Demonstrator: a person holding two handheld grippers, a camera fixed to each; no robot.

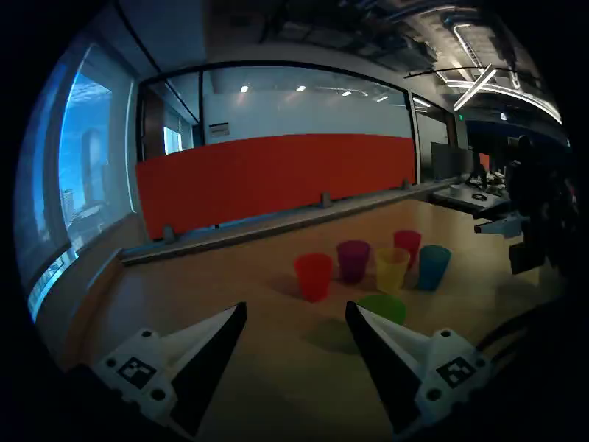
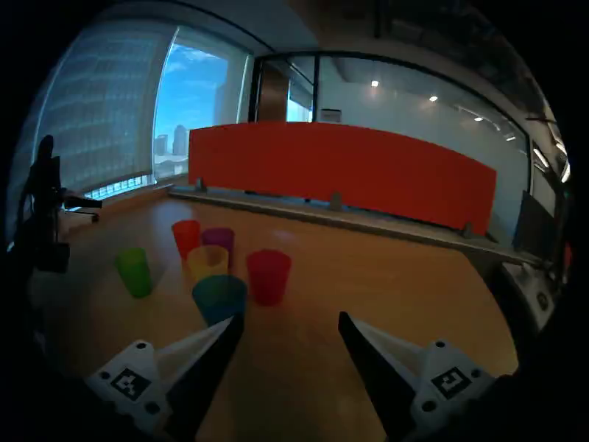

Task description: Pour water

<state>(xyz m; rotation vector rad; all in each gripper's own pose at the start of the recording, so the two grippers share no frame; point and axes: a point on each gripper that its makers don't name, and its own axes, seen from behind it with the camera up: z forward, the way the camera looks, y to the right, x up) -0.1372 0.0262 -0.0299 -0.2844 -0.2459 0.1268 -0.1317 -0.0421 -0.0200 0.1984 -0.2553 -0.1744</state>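
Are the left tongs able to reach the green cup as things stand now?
Probably yes. The left tongs are open, and the green cup stands close ahead, just off to one side, with nothing between them.

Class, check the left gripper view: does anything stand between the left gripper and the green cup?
Nothing visible does. The green cup stands on the table just beyond the open left gripper; the orange cup stands farther back.
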